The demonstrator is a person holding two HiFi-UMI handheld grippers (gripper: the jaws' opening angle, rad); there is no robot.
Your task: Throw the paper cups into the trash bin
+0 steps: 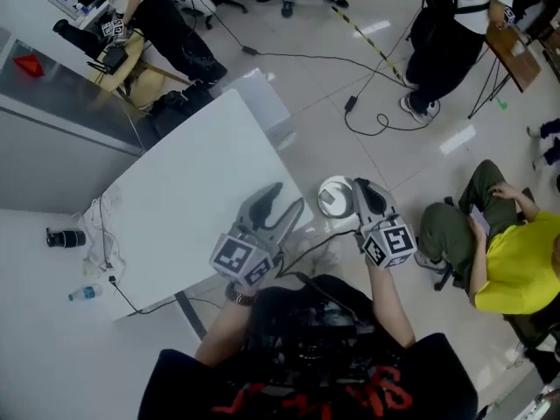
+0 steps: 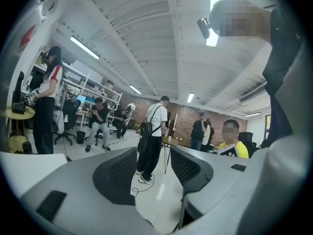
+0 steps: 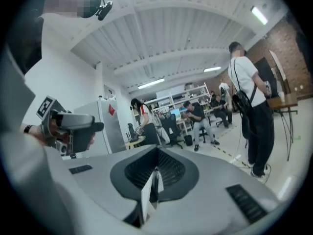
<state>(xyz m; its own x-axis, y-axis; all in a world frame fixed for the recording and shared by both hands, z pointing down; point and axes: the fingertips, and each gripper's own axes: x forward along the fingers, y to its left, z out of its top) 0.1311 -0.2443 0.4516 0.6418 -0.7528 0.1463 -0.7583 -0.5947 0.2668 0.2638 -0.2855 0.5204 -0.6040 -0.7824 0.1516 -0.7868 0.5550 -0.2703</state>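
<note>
In the head view my right gripper point(image 1: 359, 192) is raised beside the white table's right edge, shut on a white paper cup point(image 1: 332, 197) whose open mouth faces up. The right gripper view shows its jaws point(image 3: 156, 173) closed together, pinching the cup's thin white wall point(image 3: 146, 197). My left gripper point(image 1: 284, 201) hovers over the table corner just left of the cup. Its jaws stand apart, and the left gripper view point(image 2: 154, 165) shows nothing between them, only the room beyond. I cannot make out a trash bin in any view.
The white table point(image 1: 192, 208) fills the left middle, with a cable lying along its left edge. A seated person in a yellow shirt point(image 1: 516, 261) is close on the right. Another person point(image 1: 446, 33) stands further off. Cables point(image 1: 367, 121) trail across the floor. A bottle point(image 1: 85, 294) lies lower left.
</note>
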